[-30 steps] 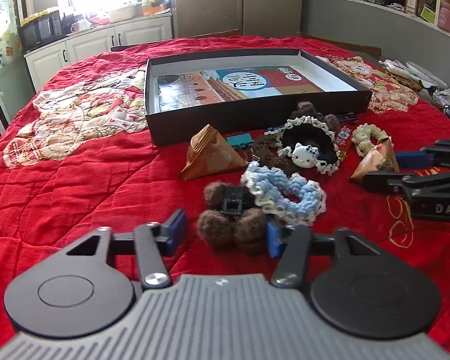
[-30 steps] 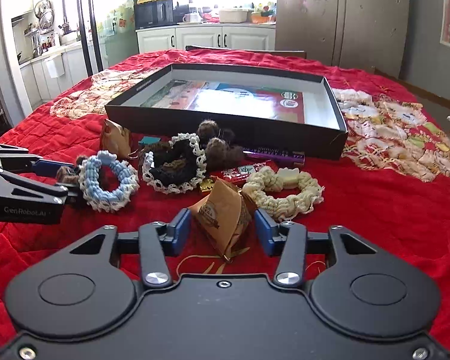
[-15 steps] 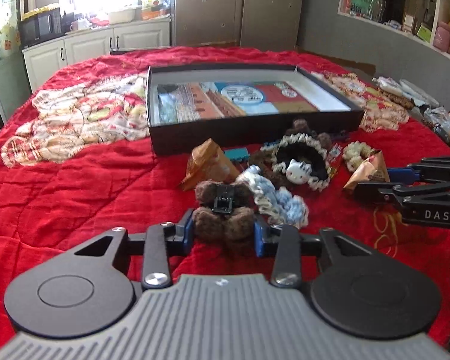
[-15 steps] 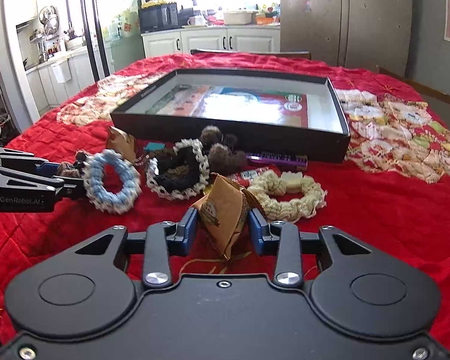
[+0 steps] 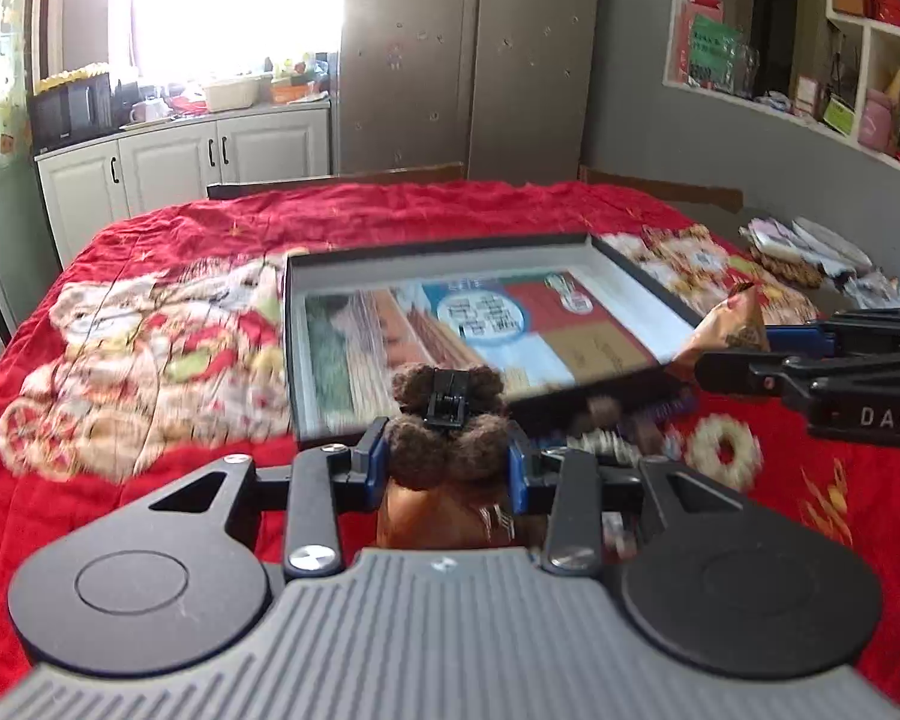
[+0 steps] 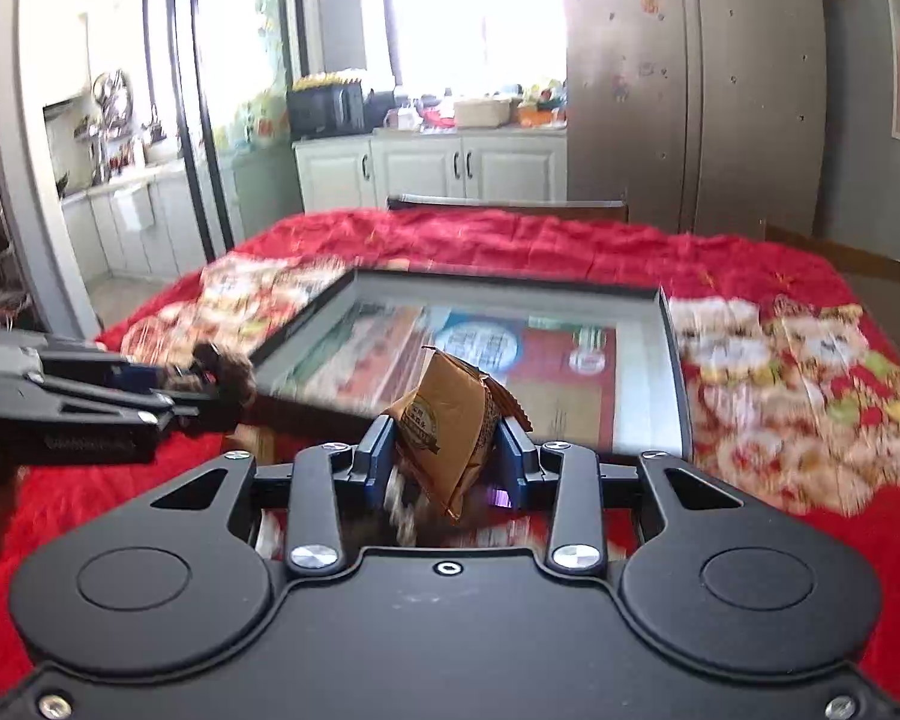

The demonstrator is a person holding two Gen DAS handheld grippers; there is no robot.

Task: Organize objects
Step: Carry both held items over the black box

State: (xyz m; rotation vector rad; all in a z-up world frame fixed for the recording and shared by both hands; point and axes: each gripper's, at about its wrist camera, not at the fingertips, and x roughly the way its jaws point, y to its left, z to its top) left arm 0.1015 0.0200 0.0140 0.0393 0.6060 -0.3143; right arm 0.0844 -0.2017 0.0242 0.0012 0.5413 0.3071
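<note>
Both clenched: left tool (image 5: 444,459) pinches brown fuzzy clip (image 5: 447,432), right tool (image 6: 447,450) brown packet (image 6: 450,426).

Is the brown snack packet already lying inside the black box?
No, the brown snack packet is clamped between the fingers of the right gripper, held in the air in front of the black box.

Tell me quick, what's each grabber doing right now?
Left gripper: shut on the brown fuzzy hair clip.
Right gripper: shut on the brown snack packet.
</note>
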